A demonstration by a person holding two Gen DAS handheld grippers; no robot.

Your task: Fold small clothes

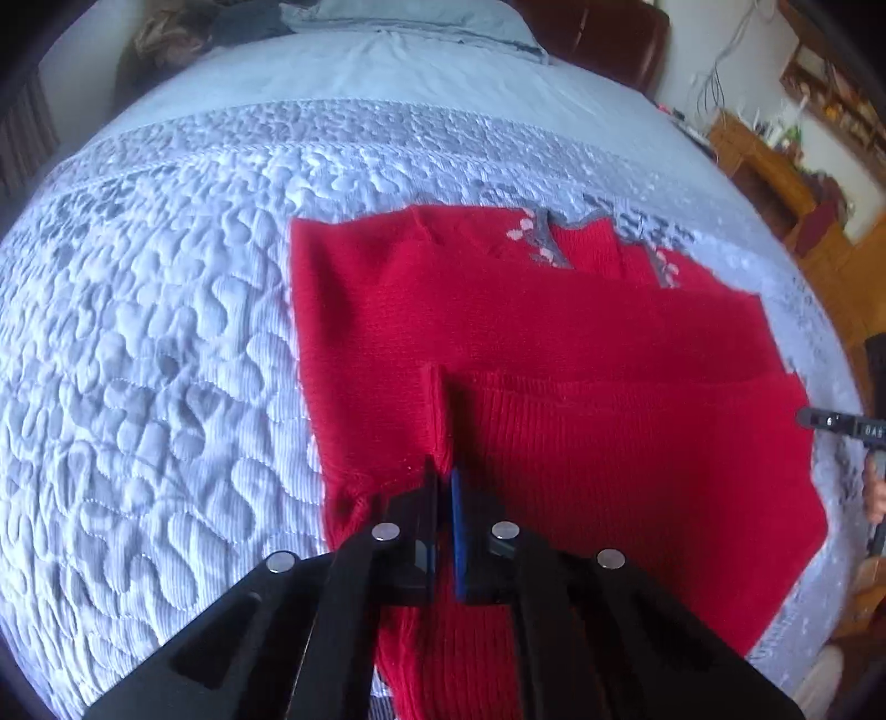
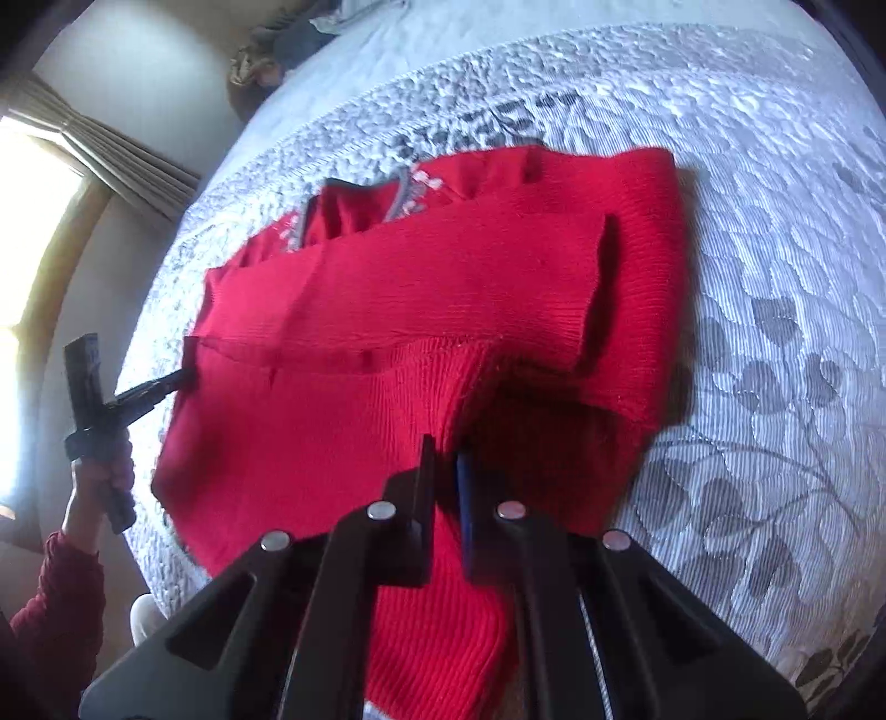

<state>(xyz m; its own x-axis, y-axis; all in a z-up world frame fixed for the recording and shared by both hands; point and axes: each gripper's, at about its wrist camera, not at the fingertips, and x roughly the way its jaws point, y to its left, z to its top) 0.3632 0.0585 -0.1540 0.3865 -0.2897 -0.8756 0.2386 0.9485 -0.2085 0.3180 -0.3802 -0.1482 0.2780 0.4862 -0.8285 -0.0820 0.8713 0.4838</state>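
While both grippers are clamped down, here's how the bed looks, left to right:

Curtain: pleated beige drapes (image 2: 119, 149) hang by a bright window at the far left of the right wrist view.
Person: a hand (image 2: 102, 471) wraps a black handle, dark red sleeve (image 2: 58, 598) below it.
Bedspread: pale blue-grey quilt (image 1: 166, 343), puffy stitched leaf and pebble pattern, covers nearly the whole bed.
Sweater: red knit sweater (image 1: 526, 343) lies flat on the quilt, sleeves folded across the body, ribbed hem nearest the cameras, grey neckline trim with small pink flowers (image 1: 545, 243) at the far edge.
Left gripper: left gripper (image 1: 446, 482) has its black fingers pinched on a raised ridge of the red hem, so it's holding the sweater.
Right gripper: right gripper (image 2: 446, 459) is pinched on the hem too, knit bunched up between the fingers; in the left view it only pokes in at the right edge.
Clutter: wooden furniture (image 1: 775, 166) with cables and small stuff beyond the bed's right side, a brown headboard (image 1: 603, 39) and rumpled pillow at the top; nothing lies on the sweater.
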